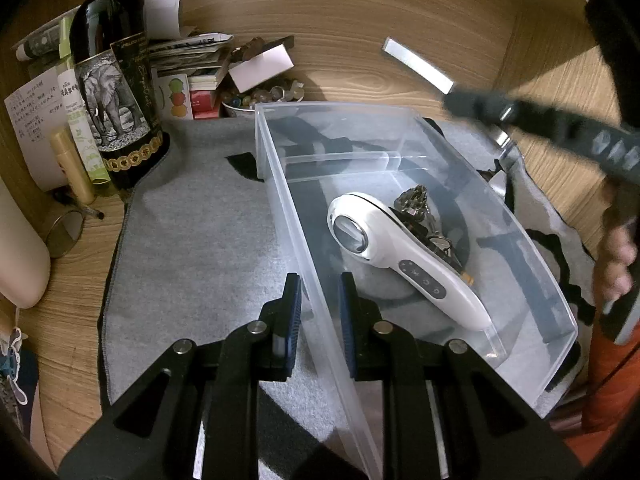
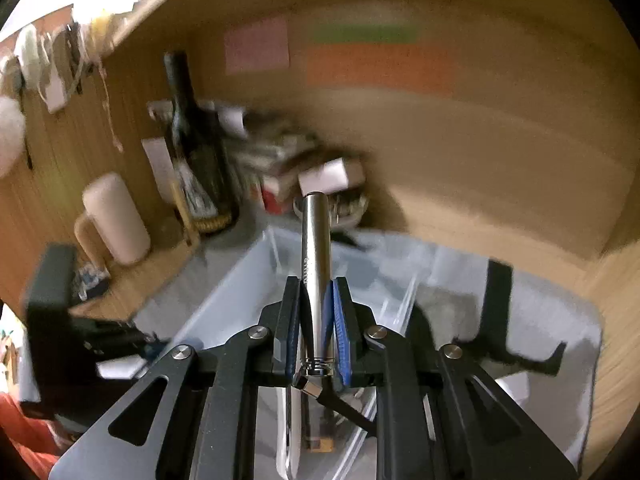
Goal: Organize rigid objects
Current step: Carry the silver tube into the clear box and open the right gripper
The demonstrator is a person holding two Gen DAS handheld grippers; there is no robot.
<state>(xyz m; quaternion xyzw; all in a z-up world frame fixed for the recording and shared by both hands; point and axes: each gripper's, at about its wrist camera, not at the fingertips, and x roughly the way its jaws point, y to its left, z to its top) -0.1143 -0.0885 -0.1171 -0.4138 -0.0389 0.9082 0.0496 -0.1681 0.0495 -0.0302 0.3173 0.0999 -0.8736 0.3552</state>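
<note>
A clear plastic bin lies on a grey mat. Inside it are a white handheld device and a bunch of keys. My left gripper straddles the bin's left wall, one finger on each side, and looks closed on it. My right gripper is shut on a silver metal tube and holds it above the bin. In the left wrist view the right gripper's body is blurred at the upper right. The right wrist view is motion-blurred.
A dark wine bottle, small tubes, papers and a bowl of beads crowd the back left of the wooden desk. A white mug stands at the left. A wooden wall with sticky notes closes the back.
</note>
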